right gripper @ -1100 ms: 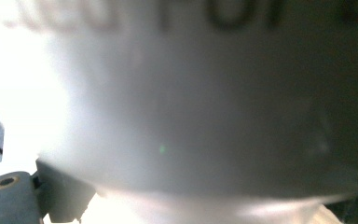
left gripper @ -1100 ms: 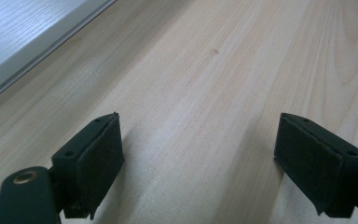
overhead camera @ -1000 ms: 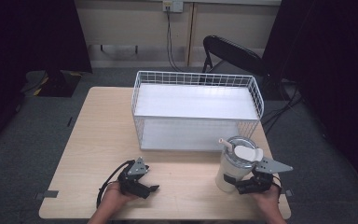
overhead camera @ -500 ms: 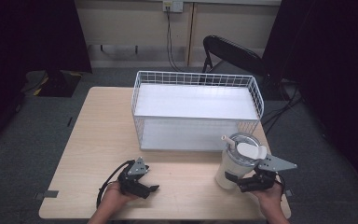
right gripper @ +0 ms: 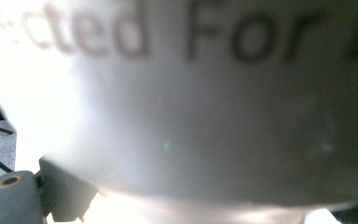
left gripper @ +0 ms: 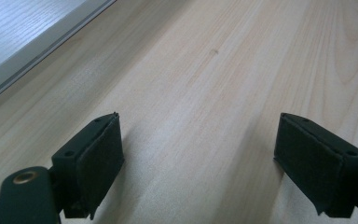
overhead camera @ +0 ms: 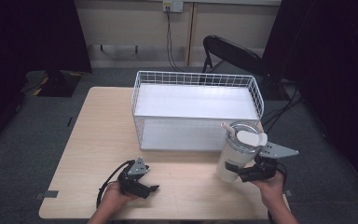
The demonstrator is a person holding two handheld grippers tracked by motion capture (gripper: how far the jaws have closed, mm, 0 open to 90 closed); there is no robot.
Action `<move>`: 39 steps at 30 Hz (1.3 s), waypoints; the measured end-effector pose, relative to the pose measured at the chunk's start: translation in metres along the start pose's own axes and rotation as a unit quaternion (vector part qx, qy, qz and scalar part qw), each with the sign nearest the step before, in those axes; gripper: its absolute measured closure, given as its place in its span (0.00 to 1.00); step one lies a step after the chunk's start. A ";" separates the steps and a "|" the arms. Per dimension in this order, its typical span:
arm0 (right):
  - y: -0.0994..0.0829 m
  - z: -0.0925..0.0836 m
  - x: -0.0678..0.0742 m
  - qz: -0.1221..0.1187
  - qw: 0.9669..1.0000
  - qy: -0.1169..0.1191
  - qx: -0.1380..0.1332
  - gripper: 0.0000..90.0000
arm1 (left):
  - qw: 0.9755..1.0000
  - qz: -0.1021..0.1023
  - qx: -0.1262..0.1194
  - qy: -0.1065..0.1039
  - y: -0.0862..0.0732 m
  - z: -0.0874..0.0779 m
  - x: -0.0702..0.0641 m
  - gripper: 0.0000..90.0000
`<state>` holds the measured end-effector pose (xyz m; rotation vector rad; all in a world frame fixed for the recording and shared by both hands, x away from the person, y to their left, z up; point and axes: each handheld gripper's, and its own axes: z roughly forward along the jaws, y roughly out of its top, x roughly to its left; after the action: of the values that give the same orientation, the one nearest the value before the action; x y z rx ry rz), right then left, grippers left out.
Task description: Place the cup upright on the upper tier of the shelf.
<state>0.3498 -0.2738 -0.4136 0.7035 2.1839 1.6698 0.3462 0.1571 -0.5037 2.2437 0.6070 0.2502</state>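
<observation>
High view: light wood surface [overhead camera: 98, 140], big white wire basket [overhead camera: 196, 109] sits at the middle-back of it, solid white floor inside. Clear tumbler [overhead camera: 235, 151] with white lid and straw stands upright on the surface just in front of basket's right front corner, near the right edge. Right gripper [overhead camera: 242, 173] comes in from the tumbler's right side, fingers clamped on its lower body, grey plate on top, hand behind it. Right gripper view: tumbler wall [right gripper: 205, 102] pressed up close, blurred dark lettering on it, one finger [right gripper: 60, 191] visible at bottom left against the cup. Left gripper [overhead camera: 148, 189] rests low on the surface at front left, well apart from tumbler, fingers [left gripper: 91, 158] spread wide with bare wood between them
</observation>
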 end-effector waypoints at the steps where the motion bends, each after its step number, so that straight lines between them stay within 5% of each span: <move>1: 0.002 0.001 0.000 0.001 1.000 0.002 0.000 0.11 | 1.000 0.000 0.000 0.000 0.000 0.000 0.000 0.16; 39: 0.083 0.032 -0.006 0.007 0.999 0.039 0.027 0.11 | 1.000 0.000 0.000 0.000 0.000 0.000 0.000 0.16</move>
<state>0.3872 -0.2344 -0.3432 0.6803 2.2897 1.6779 0.3462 0.1571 -0.5036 2.2442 0.6066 0.2489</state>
